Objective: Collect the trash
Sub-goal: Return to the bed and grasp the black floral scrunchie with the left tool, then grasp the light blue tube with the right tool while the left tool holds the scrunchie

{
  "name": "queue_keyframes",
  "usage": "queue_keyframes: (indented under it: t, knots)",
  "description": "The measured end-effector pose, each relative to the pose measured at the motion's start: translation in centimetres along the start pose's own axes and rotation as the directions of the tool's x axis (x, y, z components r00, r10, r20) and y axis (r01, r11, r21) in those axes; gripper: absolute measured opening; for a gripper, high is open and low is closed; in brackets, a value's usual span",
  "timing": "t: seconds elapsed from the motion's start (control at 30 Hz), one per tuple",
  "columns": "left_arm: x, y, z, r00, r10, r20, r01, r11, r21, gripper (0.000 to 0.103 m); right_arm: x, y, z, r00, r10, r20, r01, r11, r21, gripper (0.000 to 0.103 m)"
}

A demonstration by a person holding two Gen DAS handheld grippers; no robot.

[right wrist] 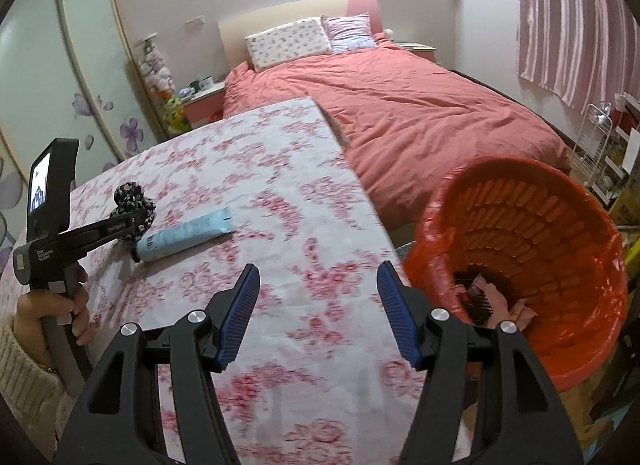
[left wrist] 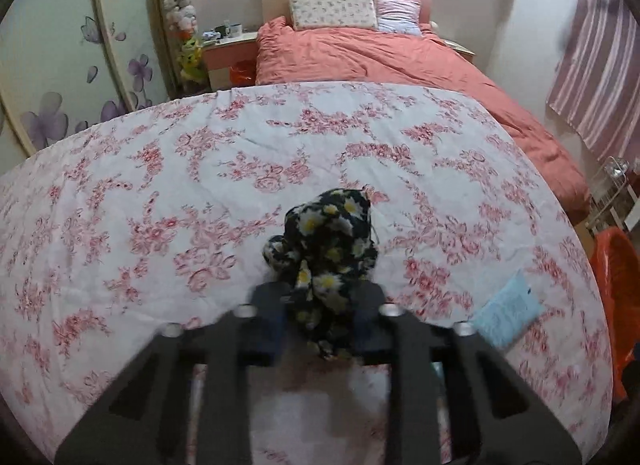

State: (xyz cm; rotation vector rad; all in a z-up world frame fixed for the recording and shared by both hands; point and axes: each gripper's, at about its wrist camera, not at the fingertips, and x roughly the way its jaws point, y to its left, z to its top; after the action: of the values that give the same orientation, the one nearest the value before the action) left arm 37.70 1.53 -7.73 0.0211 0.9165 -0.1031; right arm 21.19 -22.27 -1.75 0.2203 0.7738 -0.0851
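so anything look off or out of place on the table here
Nothing is spilled or broken. The odd bit: the left gripper is shut on a daisy-print cloth bundle, hardly trash, while the blue tube lies untouched beside it.

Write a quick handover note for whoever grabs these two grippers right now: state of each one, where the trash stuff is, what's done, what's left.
Left gripper: shut on the black daisy-print cloth, on the flowered table.
Right gripper: open, holding nothing, over the table edge beside the orange bin.
Blue tube: lying on the table next to the cloth.
Done: some scraps already in the bin.
Left: probably carry the cloth to the bin, then the tube.
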Motion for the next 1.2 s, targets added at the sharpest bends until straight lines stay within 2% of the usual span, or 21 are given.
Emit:
queue_keyframes:
  t: [0.2, 0.43, 0.5, 0.6, 0.73, 0.83, 0.93, 1.07, 1.2]
  knots:
    - [-4.1, 4.7, -1.9, 0.998, 0.045, 0.042, -0.045, 0.999, 0.001, 0.021, 0.9, 3.6, 0.0, 0.999, 0.040, -0.019, -0.041, 0.998, -0.045, 0.061]
    - [-7.3, 11.2, -5.5, 0.991, 0.134, 0.029, -0.133, 0.991, -0.034, 0.023, 3.8, 9.4, 0.6, 0.992, 0.098, -0.077, -0.102, 0.993, -0.059, 0.061]
    - [-7.2, 12.4, -6.3, 0.989, 0.146, 0.015, -0.145, 0.988, -0.052, 0.024, 4.7, 11.1, 0.9, 0.992, 0.086, -0.088, -0.091, 0.994, -0.053, 0.062]
    - [-6.6, 14.0, -7.3, 0.992, 0.126, -0.018, -0.127, 0.987, -0.100, 0.026, 6.1, 13.6, 1.6, 0.996, 0.029, -0.089, -0.033, 0.999, -0.036, 0.075]
    - [-6.5, 14.3, -7.8, 0.992, 0.123, 0.002, -0.122, 0.986, -0.110, 0.029, 7.7, 15.3, 2.1, 0.993, -0.064, -0.096, 0.061, 0.998, -0.027, 0.077]
    - [-6.4, 14.3, -7.9, 0.993, 0.122, 0.010, -0.120, 0.987, -0.111, 0.030, 9.3, 15.8, 2.2, 0.979, -0.165, -0.123, 0.161, 0.986, -0.040, 0.079]
    - [-6.4, 14.6, -8.0, 0.995, 0.103, 0.012, -0.101, 0.986, -0.133, 0.032, 10.0, 15.3, 1.8, 0.965, -0.219, -0.146, 0.212, 0.975, -0.061, 0.078]
    - [-6.3, 14.7, -8.0, 0.996, 0.093, 0.012, -0.090, 0.987, -0.135, 0.035, 8.5, 12.6, 0.7, 0.968, -0.206, -0.142, 0.199, 0.978, -0.058, 0.078]
    - [-6.3, 14.7, -8.0, 0.996, 0.094, 0.011, -0.092, 0.987, -0.132, 0.038, 7.0, 10.2, 0.2, 0.988, -0.099, -0.114, 0.097, 0.995, -0.030, 0.078]
